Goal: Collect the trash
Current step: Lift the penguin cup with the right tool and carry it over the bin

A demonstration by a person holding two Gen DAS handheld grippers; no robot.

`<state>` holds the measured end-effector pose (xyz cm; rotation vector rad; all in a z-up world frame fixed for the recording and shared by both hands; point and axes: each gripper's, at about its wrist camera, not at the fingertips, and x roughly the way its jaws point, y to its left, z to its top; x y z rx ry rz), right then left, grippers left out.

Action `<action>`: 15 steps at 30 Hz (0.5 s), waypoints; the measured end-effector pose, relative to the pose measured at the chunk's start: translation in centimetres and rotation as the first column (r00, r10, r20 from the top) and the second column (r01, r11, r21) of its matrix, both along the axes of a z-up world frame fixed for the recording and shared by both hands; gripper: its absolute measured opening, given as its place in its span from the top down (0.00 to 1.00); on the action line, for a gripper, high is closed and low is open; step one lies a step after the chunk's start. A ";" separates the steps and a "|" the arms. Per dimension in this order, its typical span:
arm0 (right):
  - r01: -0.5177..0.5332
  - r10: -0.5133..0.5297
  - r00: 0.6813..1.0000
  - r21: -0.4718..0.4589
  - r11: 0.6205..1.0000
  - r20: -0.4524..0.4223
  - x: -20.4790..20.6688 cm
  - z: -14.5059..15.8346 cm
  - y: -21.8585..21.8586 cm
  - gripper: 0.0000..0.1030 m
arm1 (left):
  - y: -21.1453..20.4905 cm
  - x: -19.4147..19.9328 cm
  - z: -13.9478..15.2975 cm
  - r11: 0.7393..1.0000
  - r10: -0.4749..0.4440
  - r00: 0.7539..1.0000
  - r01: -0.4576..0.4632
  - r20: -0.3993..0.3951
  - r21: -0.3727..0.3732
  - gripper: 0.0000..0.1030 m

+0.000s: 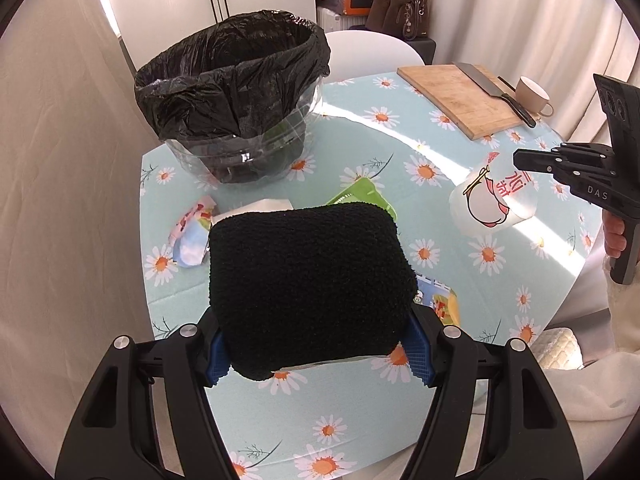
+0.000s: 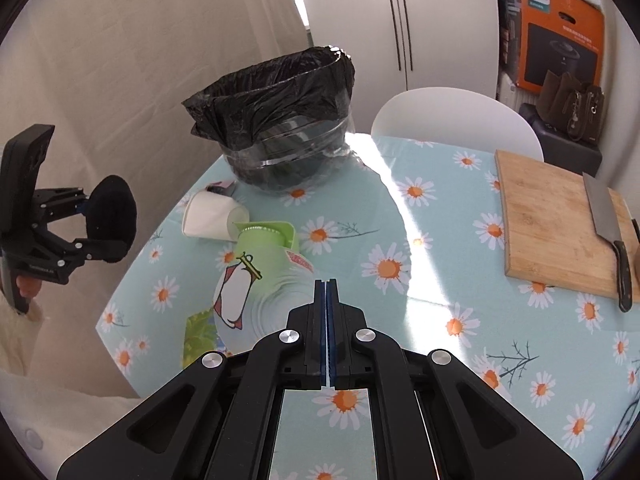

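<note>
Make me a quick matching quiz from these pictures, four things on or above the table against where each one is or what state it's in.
Things:
1. black sponge
2. knife
3. penguin cup
4. bin bag

Places or states:
A. lining the clear bin
B. lying on its side on the tablecloth
C. clamped in the left gripper
D. resting on the wooden cutting board

Pairs: 1-C, 2-D, 3-B, 4-A

The left gripper (image 1: 320, 354) clamps a black sponge (image 1: 308, 288) above the daisy-print table (image 1: 360, 420).
</note>
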<state>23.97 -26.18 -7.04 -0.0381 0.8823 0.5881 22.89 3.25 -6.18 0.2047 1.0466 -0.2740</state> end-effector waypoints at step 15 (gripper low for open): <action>0.048 -0.061 0.984 0.081 0.996 0.168 5.1 9.1 3.7 0.99 | 4.3 6.2 6.0 0.997 -0.022 0.992 0.031 0.125 -0.071 0.34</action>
